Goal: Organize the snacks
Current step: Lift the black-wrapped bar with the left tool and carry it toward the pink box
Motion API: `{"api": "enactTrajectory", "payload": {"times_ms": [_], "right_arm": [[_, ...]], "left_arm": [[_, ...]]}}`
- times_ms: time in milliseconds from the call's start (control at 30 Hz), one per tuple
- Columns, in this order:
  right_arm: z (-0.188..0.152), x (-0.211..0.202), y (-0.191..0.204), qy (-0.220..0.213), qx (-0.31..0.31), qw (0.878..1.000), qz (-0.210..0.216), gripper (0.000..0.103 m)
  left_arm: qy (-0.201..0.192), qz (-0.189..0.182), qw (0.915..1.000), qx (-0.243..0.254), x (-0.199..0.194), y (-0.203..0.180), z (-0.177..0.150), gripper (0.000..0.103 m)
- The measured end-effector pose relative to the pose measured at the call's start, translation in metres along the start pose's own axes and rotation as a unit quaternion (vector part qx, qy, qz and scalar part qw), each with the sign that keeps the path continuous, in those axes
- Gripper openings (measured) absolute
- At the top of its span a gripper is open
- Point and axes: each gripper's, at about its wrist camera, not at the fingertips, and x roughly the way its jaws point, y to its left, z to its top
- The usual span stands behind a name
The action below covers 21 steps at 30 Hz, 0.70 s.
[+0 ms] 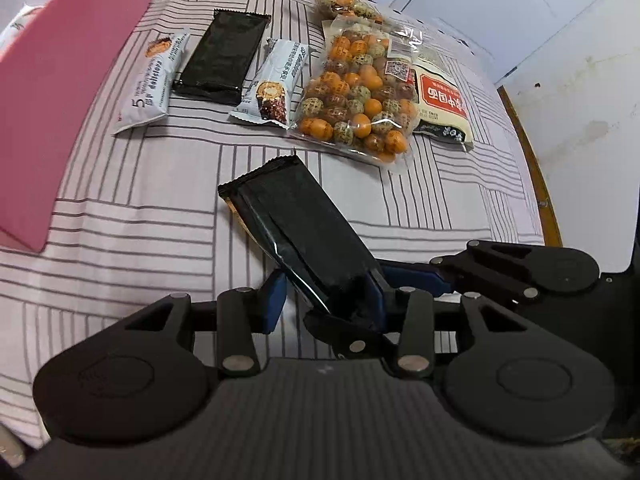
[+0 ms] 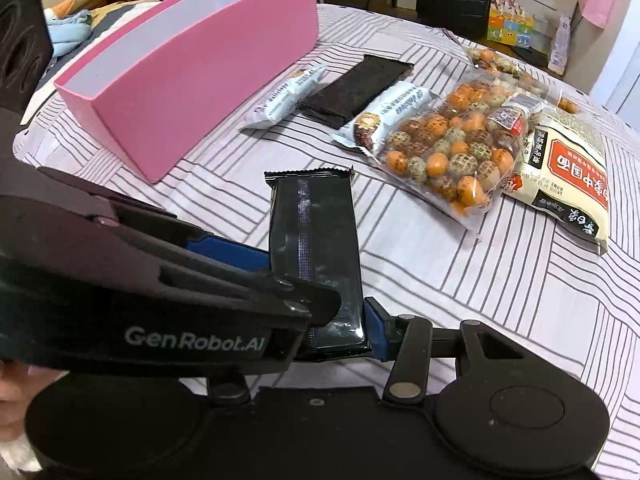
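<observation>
A black snack packet [image 1: 296, 232] [image 2: 316, 248] is held above the striped cloth. Both grippers meet at its near end. My right gripper [image 2: 340, 328] is shut on it, its blue pad at the packet's right side. My left gripper [image 1: 324, 300] looks partly open around the same end; whether it grips is unclear. The left gripper's body [image 2: 168, 304] crosses the right wrist view. On the cloth lie a second black packet [image 1: 222, 60] [image 2: 356, 88], two white bars [image 1: 154, 80] [image 1: 276, 84], a clear bag of round orange and speckled snacks [image 1: 356, 92] [image 2: 452, 148] and a beige bag [image 1: 440, 108] [image 2: 568, 176].
An open pink box [image 2: 192, 76] [image 1: 60, 92] stands at the left on the striped cloth [image 1: 140, 208]. The table's wooden edge [image 1: 536, 168] and a white wall are at the right. Furniture and bags stand behind the table.
</observation>
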Motion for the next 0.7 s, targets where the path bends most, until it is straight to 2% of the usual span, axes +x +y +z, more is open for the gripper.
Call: {"api": "enactTrajectory", "payload": {"times_ms": [100, 300, 700], "right_arm": [[-0.004, -0.009, 0.006, -0.017, 0.018, 1.0, 0.004, 0.054], [-0.015, -0.03, 0.023, -0.053, 0.012, 0.998, -0.011, 0.054], [-0.008, -0.088, 0.071, -0.077, -0.013, 0.997, -0.016, 0.054]], "left_arm": [[-0.005, 0.002, 0.9999, 0.015, -0.013, -0.002, -0.003, 0.041], [-0.01, 0.009, 0.9986, 0.051, -0.038, -0.008, -0.01, 0.041], [-0.021, 0.006, 0.9967, 0.079, -0.117, -0.014, -0.025, 0.042]]}}
